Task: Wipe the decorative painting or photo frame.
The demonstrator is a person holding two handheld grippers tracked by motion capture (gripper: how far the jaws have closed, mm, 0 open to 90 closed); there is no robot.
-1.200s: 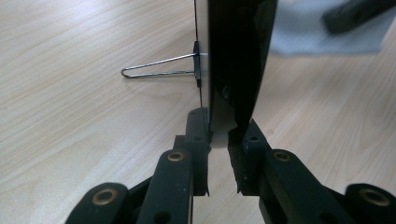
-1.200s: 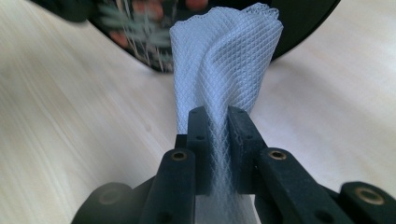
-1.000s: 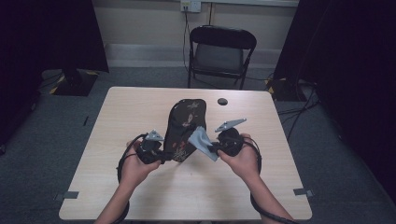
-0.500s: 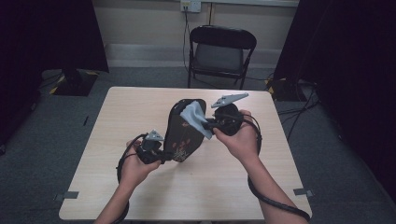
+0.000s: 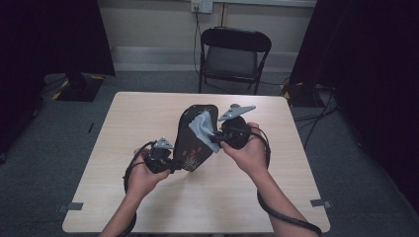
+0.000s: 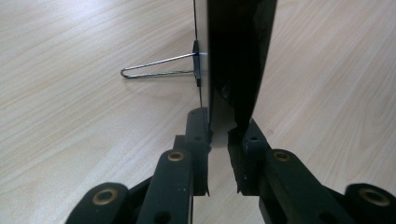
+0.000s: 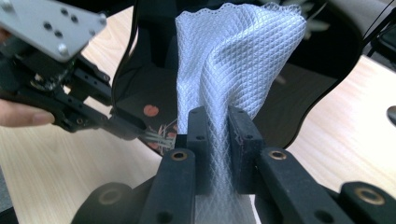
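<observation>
Right gripper: fingers pinched narrow on a white mesh cloth, which fans out above the tips and lies against the glossy face of a black board. Left gripper: fingers clamped narrow on the lower edge of the same board, seen edge-on, with a wire prop sticking out from its back. From the high view: board held tilted up off the worktop, near its middle, dark with small reddish markings low on its face; left gripper at its lower left edge, right gripper higher, at its right side, cloth pressed on the upper part of the face. Both hands wrapped round the gripper bodies, cables looping from each. Small dark round thing lying on the worktop past the board. Black folding chair beyond the far edge.
</observation>
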